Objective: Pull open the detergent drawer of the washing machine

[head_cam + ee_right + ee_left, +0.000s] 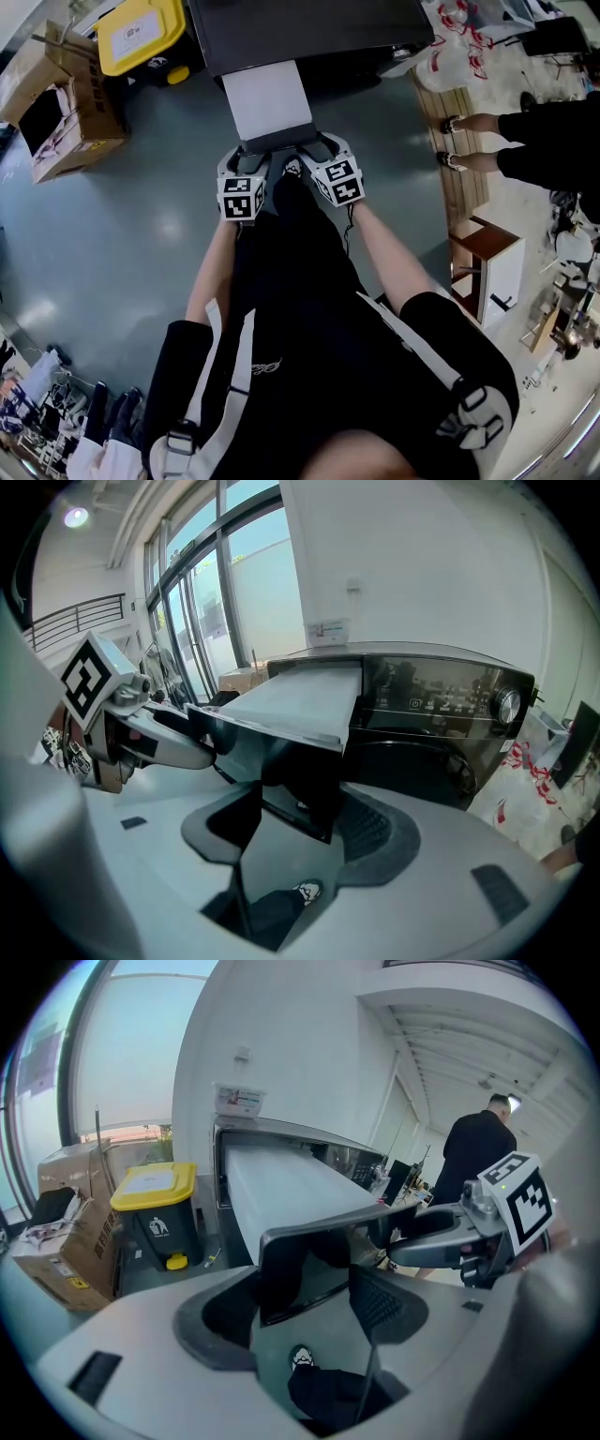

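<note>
Both grippers are on the detergent drawer [267, 98], which stands well out of the washing machine [309, 33], its pale top running from the jaws away to the dark cabinet. Left gripper [247, 157]: in its own view the jaws are closed onto the drawer's dark front panel [305, 1269]. The panel fills the gap and the ribbed pad [380, 1305] sits against its right edge, so I read it as clamped on that panel's left end. Right gripper [315, 150]: same thing. The panel sits between its jaws, pads against it on both sides, clamped on the right end. The two grippers are side by side, nearly touching, each visible at the other's edge: the right one [450, 1241] to the left gripper's right, the left one [159, 742] to the right gripper's left. Both point forward and down at the drawer. Ahead of the right gripper, past the drawer, is the machine's control strip with a round dial [507, 706]. Ahead and left of the left gripper are a yellow-lidded bin [155, 1206] and a cardboard box [70, 1241]. A standing person [544, 141] is off to the right of the right gripper, well apart.
</note>
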Tool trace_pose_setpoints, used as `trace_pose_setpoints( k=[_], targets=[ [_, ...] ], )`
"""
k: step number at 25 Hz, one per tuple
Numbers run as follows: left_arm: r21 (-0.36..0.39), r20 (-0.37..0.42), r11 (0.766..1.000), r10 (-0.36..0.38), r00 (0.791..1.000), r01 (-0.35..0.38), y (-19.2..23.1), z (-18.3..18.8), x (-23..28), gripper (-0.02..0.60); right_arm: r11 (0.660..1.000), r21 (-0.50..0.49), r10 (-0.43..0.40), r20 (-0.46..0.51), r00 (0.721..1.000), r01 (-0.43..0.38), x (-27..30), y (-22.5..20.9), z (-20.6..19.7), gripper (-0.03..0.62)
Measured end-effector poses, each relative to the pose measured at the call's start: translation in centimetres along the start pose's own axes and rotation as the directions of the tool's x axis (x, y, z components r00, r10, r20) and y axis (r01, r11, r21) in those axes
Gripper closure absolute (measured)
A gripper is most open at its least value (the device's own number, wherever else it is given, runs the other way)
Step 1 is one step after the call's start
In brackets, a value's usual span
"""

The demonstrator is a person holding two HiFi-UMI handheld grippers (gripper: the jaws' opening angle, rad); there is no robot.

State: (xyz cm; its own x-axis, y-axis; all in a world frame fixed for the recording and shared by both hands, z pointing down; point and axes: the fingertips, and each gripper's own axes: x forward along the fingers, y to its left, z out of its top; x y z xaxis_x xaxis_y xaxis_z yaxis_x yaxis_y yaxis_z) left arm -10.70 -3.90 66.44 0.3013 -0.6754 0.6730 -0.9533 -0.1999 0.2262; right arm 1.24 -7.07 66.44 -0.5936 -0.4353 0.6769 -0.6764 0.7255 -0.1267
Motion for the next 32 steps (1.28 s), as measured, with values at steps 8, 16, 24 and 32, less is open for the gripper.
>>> trace_pose_setpoints(
  k=[8,16,24,32],
  targets=[
    [-0.001,-0.001,1.0,0.002,1.0,-0.002,-0.4,-0.5,-0.4,0.279,1.0,0.005,-0.002,-0.01,1.0,0.002,-0.4,0.4,-0.6,0.342],
    [0.003,0.013,1.0,0.002,1.0,-0.002,-0.7,-1.0,-0.9,0.278,1.0,0.005,-0.018,-0.004,1.0,0.018,-0.8,0.8,-1.0,0.341],
    [0.017,0.038,1.0,0.016,0.999,-0.016,-0.9,-1.1,-0.8,0.278,1.0,0.002,-0.015,0.013,1.0,0.015,-0.7,0.7,-1.4,0.342],
    [0.02,0.043,1.0,0.015,0.999,-0.015,-1.2,-1.3,-1.0,0.278,1.0,-0.003,-0.023,0.026,0.999,0.023,-1.0,0.8,-1.6,0.341]
  ],
)
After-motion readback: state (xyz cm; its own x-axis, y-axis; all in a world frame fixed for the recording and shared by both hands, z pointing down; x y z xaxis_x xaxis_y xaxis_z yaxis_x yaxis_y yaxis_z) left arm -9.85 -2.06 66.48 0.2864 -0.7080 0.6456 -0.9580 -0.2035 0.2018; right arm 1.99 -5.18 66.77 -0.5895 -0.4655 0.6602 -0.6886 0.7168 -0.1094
